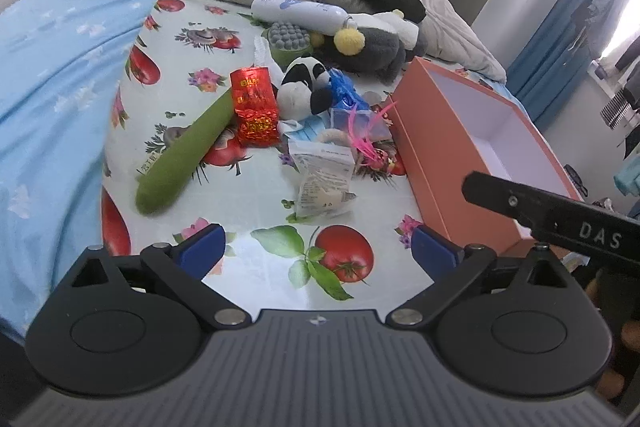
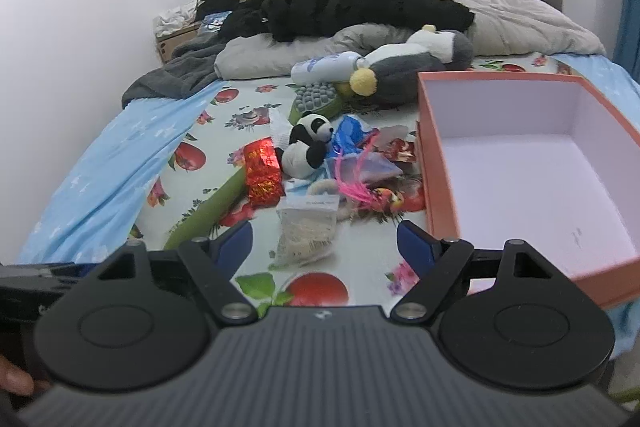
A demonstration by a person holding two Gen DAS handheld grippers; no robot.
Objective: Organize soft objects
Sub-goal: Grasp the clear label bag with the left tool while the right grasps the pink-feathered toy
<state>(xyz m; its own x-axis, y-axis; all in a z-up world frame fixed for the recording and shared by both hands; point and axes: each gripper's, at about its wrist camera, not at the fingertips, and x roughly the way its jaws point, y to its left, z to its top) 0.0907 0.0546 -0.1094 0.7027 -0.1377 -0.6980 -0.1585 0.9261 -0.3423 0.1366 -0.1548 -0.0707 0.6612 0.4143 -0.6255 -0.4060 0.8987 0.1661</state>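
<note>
Nearest the left wrist camera, the left gripper (image 1: 316, 247) hangs over the fruit-print sheet (image 1: 200, 39) with its blue fingers (image 1: 200, 247) spread wide and nothing between them. Just beyond lies a clear packet (image 1: 324, 183), then a long green plush (image 1: 186, 151), a red foil pack (image 1: 255, 107) and a panda toy (image 1: 304, 87) in a loose heap. An orange box (image 1: 436, 155) sits open to the right of the heap, its white inside bare.

From the right wrist camera, the right gripper (image 2: 324, 243) is likewise wide open and holds nothing, poised above the same clear packet (image 2: 306, 227). Beyond it, the panda toy (image 2: 310, 143) sits beside the red foil pack (image 2: 262, 171). A grey penguin plush (image 2: 404, 71) lies farther back, against a white bottle (image 2: 326, 65). Filling the right side is the orange box (image 2: 440, 187).
</note>
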